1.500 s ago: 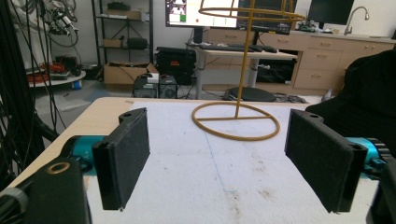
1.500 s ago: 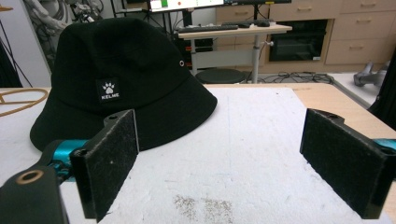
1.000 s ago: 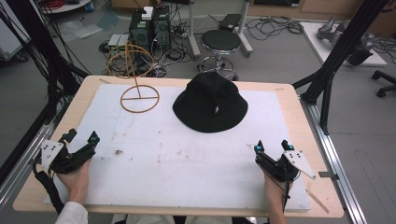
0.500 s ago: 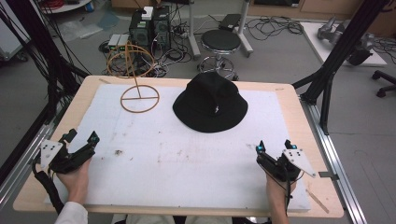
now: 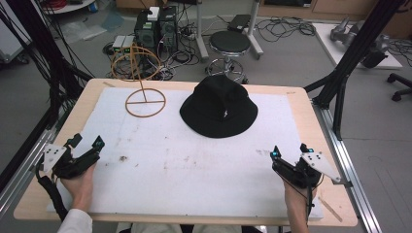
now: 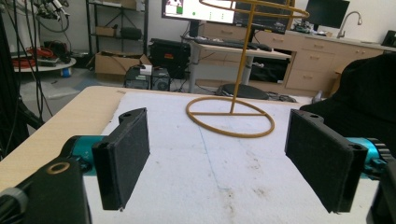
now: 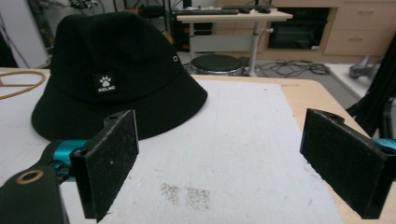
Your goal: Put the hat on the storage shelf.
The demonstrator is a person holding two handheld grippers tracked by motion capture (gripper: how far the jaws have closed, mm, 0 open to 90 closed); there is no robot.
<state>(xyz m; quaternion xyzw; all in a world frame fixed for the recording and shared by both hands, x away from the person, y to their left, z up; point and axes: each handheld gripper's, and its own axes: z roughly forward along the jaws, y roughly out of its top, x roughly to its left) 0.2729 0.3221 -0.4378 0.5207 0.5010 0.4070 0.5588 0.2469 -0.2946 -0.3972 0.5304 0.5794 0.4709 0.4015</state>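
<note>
From above, your left gripper (image 5: 86,144) and right gripper (image 5: 289,151) rest at the near corners of the white foam-covered table (image 5: 160,160), both with jaws spread and empty. The black fabric bucket hat (image 5: 218,107) sits at the far centre, well apart from both, beside the tan wire hat stand (image 5: 143,92).

Along your left gripper, jaws apart frame the stand's ring base (image 6: 229,116).

Along your right gripper, parted jaws face the hat (image 7: 112,70), lying flat on its brim.
</note>
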